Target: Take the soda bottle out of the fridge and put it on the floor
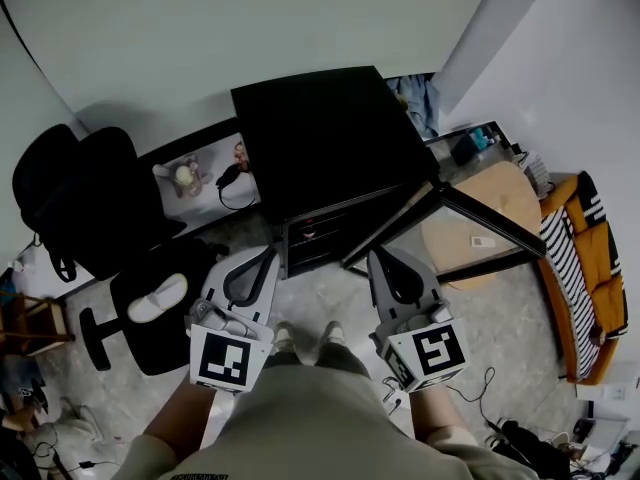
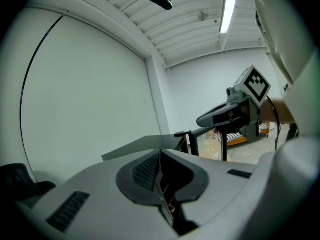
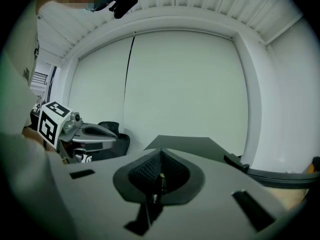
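- Holding left gripper [image 1: 258,266] and right gripper [image 1: 390,266] by the black fridge [image 1: 330,138], jaws pressed together, pinching nothing.
- Seeing its door [image 1: 482,220] swung open rightward.
- Not spotting the soda bottle; probably sitting inside, straight ahead of both.

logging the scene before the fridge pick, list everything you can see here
fridge: one, black, centre, door open to the right
office chair: one, black, left
sofa: one, orange with a striped cover, right edge
round tabletop: one, tan, beyond the fridge door
soda bottle: cannot be made out
left gripper: one, grey, jaws together, empty
right gripper: one, grey, jaws together, empty
feet: two, pale footwear, between the grippers
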### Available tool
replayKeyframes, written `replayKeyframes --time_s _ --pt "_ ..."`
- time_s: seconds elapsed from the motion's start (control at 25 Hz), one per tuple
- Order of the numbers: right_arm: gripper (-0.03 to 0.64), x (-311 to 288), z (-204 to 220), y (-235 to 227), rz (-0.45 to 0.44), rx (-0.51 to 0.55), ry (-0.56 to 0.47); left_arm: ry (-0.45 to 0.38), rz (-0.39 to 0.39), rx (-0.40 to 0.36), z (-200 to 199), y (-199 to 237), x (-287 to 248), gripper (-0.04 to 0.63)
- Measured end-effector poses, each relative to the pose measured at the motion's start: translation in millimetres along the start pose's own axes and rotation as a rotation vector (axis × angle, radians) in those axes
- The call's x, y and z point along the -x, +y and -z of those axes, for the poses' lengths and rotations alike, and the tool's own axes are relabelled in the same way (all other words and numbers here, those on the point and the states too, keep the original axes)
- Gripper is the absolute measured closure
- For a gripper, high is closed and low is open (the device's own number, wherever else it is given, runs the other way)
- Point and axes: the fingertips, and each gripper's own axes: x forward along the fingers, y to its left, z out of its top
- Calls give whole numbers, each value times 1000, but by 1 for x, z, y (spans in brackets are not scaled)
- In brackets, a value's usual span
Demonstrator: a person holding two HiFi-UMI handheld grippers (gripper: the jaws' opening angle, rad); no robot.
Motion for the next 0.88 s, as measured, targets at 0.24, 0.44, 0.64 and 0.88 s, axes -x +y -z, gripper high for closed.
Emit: replayKeyframes --time_s 0.24,0.44,0.64,0.88 --pt "620 -6 9 -23 -24 0 21 26 -38 22 2 -5 -18 584" --pt "620 -14 26 -40 -29 -11 48 53 -58 33 11 -12 -33 584" --pt "618 -36 41 -53 -41 -18 -6 75 -60 57 26 -19 -56 584" --pt "618 -63 71 -62 -53 -30 7 122 -56 80 56 -30 -82 584"
